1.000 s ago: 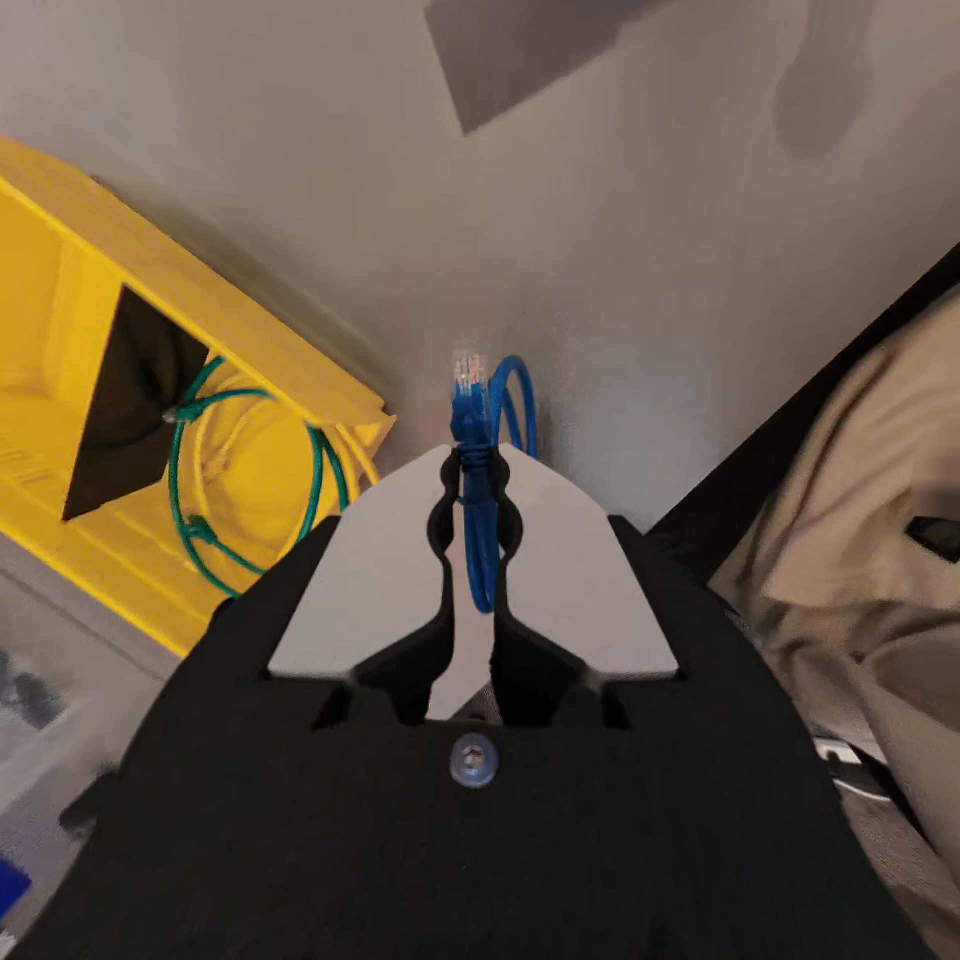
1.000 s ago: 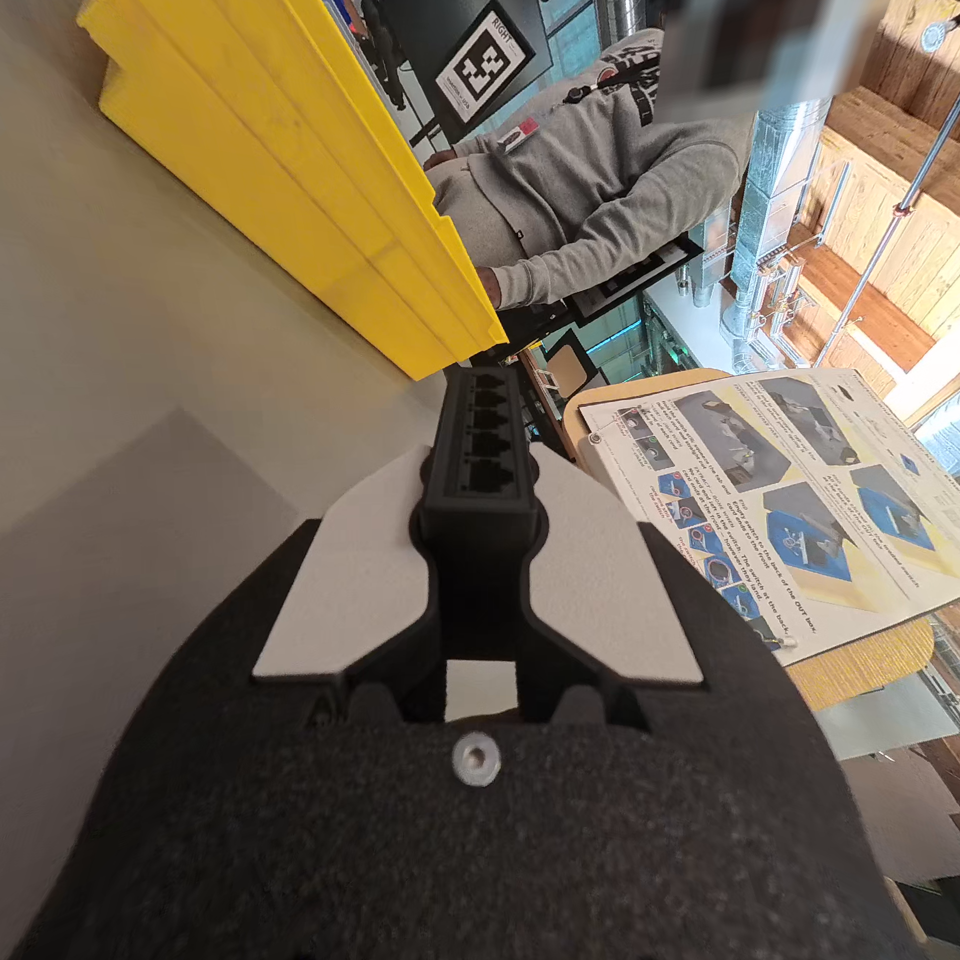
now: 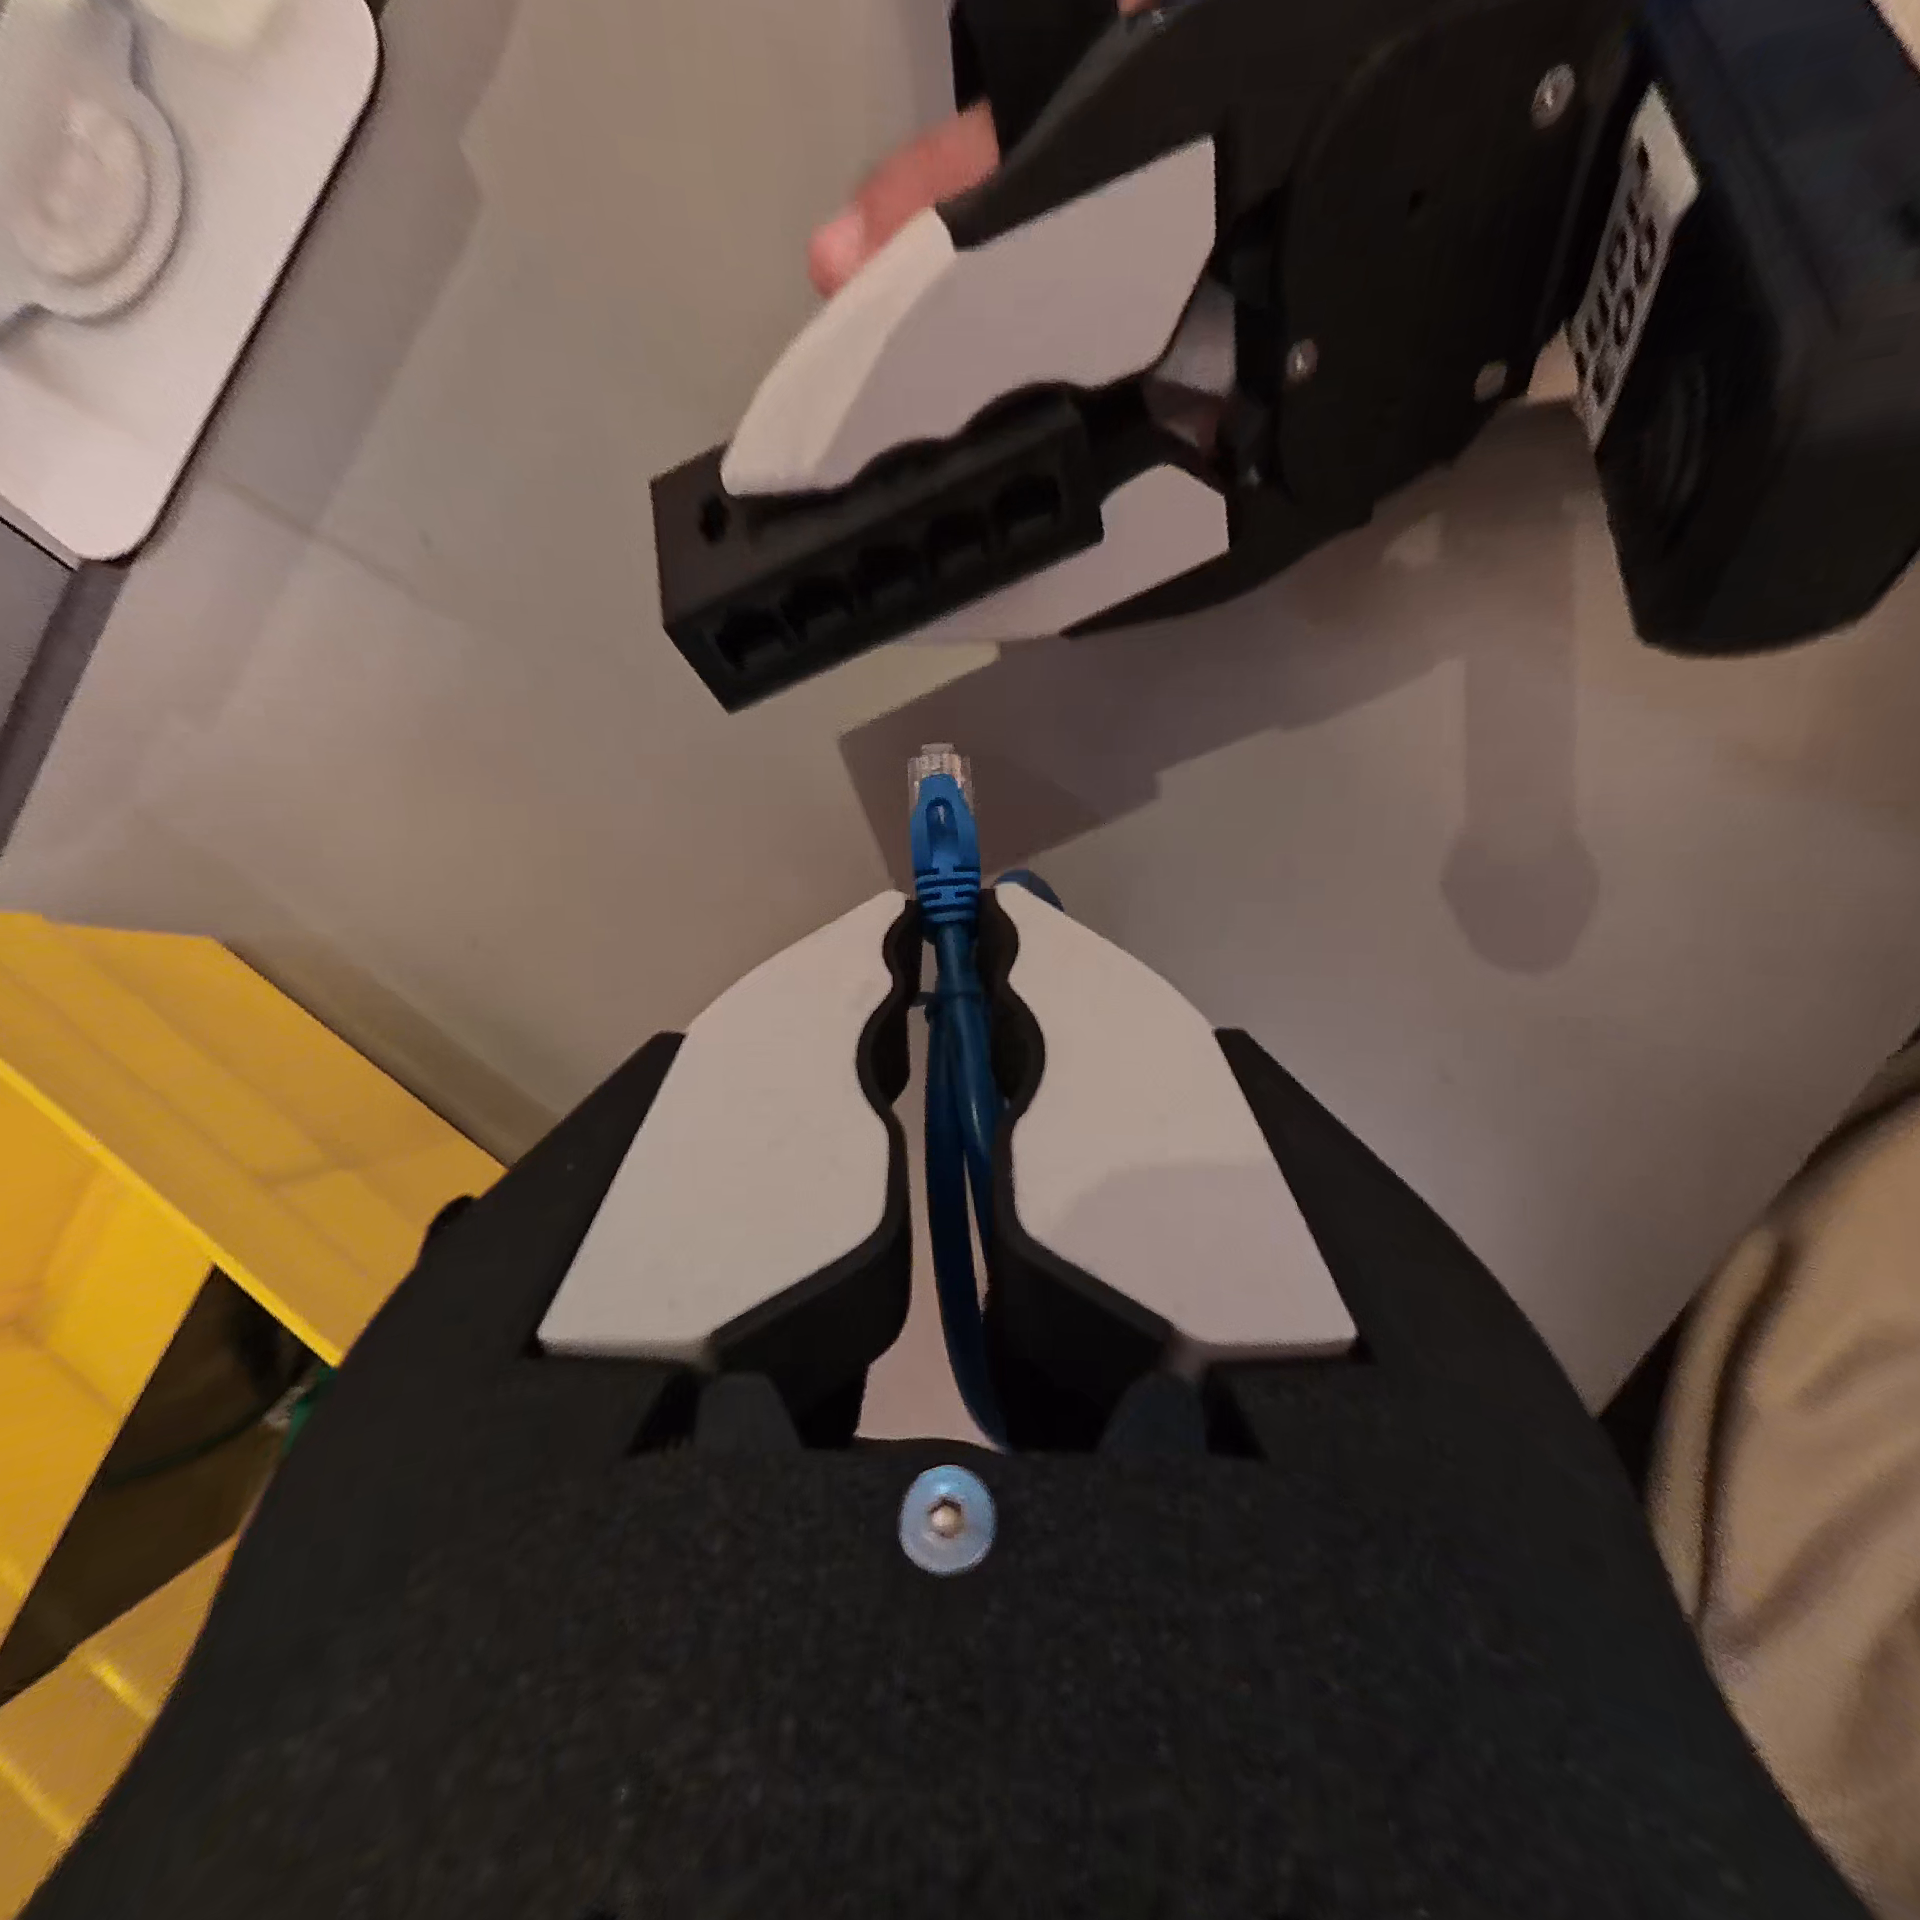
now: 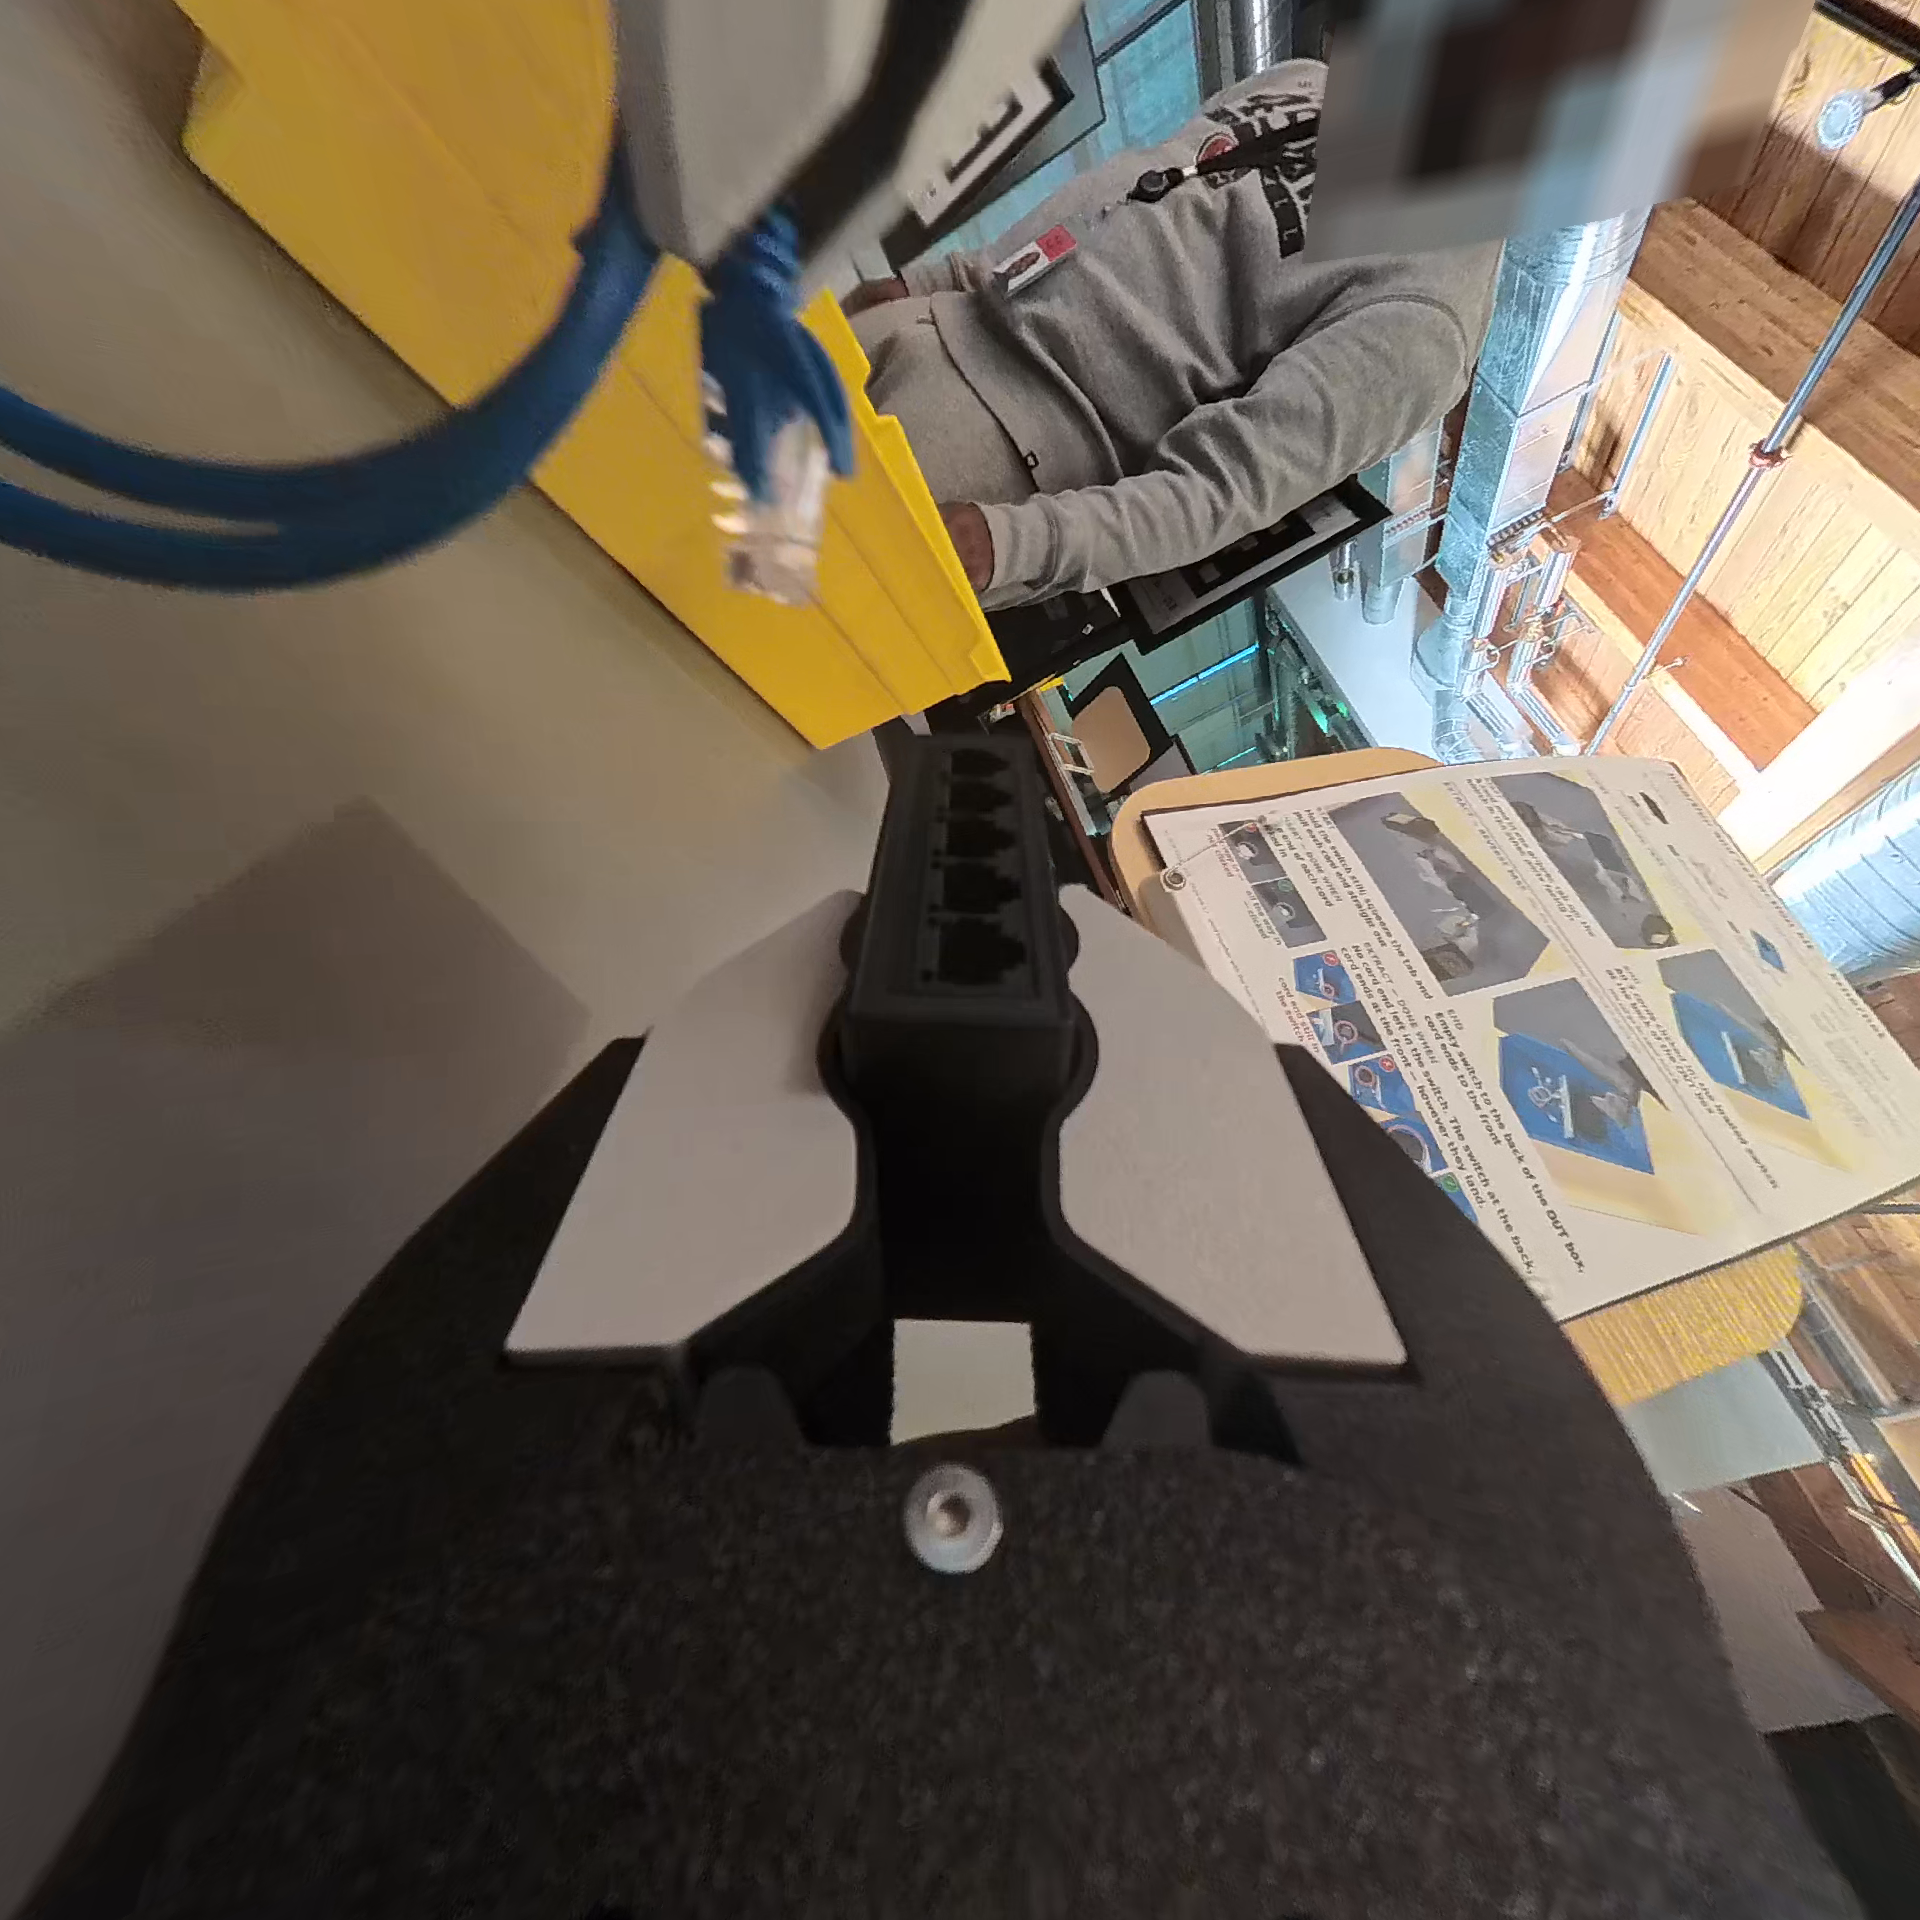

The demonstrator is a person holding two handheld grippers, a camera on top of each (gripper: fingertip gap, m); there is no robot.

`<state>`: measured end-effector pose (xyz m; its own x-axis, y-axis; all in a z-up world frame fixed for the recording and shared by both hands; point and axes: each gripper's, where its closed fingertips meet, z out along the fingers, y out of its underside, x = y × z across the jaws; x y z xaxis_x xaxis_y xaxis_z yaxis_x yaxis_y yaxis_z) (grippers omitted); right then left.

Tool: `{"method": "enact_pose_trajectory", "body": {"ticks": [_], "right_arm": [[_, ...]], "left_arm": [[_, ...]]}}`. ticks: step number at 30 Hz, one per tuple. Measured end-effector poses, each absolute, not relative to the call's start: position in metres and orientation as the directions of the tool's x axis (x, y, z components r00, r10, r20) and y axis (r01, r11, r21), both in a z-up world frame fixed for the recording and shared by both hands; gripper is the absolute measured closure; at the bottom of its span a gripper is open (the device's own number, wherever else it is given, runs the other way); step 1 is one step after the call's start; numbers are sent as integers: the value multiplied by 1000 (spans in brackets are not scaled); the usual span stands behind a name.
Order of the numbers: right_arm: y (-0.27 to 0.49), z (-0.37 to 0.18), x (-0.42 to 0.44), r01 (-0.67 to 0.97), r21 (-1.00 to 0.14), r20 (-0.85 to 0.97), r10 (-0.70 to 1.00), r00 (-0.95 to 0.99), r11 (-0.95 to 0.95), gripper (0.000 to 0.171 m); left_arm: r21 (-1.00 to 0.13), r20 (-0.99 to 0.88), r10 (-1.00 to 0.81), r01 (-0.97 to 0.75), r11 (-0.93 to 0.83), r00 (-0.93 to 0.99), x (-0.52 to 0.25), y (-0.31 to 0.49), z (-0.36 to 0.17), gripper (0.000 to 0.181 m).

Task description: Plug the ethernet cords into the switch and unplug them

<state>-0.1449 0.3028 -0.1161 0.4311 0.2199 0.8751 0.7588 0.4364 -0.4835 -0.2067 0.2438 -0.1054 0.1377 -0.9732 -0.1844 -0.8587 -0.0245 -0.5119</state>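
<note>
My left gripper (image 3: pixel 948 906) is shut on a blue ethernet cord (image 3: pixel 943 862); its clear plug sticks out past the fingertips and points at the switch. The black switch (image 3: pixel 873 561), with a row of empty ports, is held in the air a short way beyond the plug by my right gripper (image 3: pixel 966 499). In the right wrist view my right gripper (image 4: pixel 961 914) is shut on the switch (image 4: pixel 966 894), ports facing up in the picture. The blue cord's plug (image 4: pixel 774 499) hangs at the upper left, apart from the ports, held by the left gripper's pale fingers (image 4: pixel 727 125).
A yellow bin (image 3: pixel 135 1195) sits at the lower left; it also shows in the right wrist view (image 4: pixel 665 416). A white moulded tray (image 3: pixel 125 239) lies at the top left. A person in a grey hoodie (image 4: pixel 1195 343) stands behind, and an illustrated instruction sheet (image 4: pixel 1538 997) lies to the right.
The left gripper has swung away from the yellow bin towards the switch. The right gripper and switch have come into the left view, and the blue plug now shows in the right view.
</note>
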Motion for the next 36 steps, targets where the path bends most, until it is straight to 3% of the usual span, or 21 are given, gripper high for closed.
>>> {"method": "enact_pose_trajectory", "body": {"ticks": [17,27,36], "right_arm": [[304,-123,-148,784,-448,894,216,392,430,141],[307,-119,-140,773,-495,869,219,444,396,141],[311,-121,-134,787,-503,864,217,453,359,141]], "left_arm": [[-530,-153,-975,-846,-55,160,-177,259,-106,172],[-646,-59,-969,-749,-145,239,-165,263,-99,172],[-682,-21,-957,-704,-197,288,-160,267,-101,172]]}}
